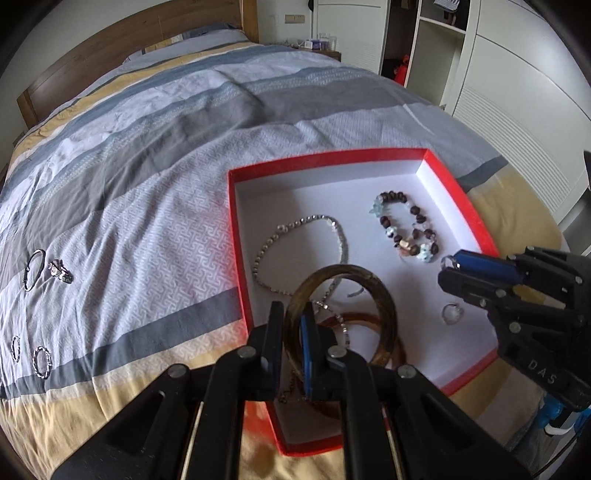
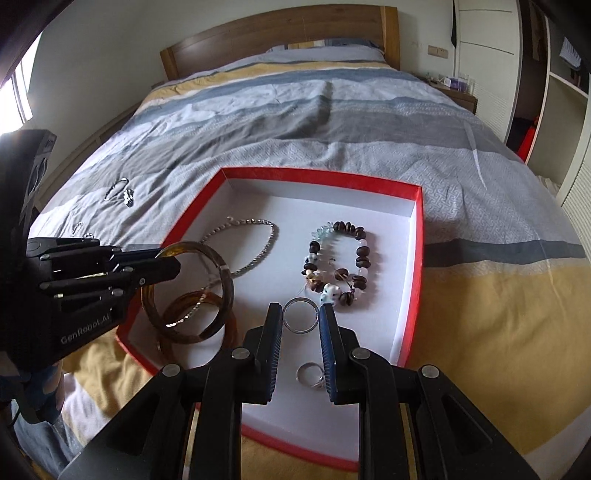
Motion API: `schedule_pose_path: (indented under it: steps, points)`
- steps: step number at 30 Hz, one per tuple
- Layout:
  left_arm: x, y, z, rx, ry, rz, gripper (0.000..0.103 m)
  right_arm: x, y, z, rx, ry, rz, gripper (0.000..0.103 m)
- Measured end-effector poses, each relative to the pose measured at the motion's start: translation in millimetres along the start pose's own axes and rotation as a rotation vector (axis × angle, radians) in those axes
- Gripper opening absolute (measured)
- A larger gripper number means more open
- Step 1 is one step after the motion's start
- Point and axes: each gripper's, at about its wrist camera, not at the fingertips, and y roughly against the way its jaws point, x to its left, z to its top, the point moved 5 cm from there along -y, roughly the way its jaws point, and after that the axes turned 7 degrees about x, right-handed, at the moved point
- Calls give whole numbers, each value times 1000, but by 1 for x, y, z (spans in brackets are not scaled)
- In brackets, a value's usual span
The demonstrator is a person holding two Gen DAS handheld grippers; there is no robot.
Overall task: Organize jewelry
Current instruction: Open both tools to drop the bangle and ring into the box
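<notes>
A red box with a white floor lies on the striped bedspread. In it are a silver chain, a beaded bracelet, a flat amber bangle and a small stone ring. My left gripper is shut on a brown bangle, held upright over the box's near left corner. My right gripper is shut on a thin silver ring above the box floor.
Several loose pieces lie on the bedspread left of the box: a dark hoop, a silver clasp piece and a twisted ring. A wooden headboard is at the far end, wardrobes to the right.
</notes>
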Motion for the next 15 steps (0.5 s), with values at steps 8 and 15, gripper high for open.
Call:
schedule_pose_path:
  steps: [8, 15]
  points:
    - [-4, -17, -8, 22, -11, 13, 7, -3, -24, -2, 60, 18, -18, 20]
    - [-7, -17, -8, 41, -19, 23, 9, -4, -29, -4, 101, 33, -60, 20]
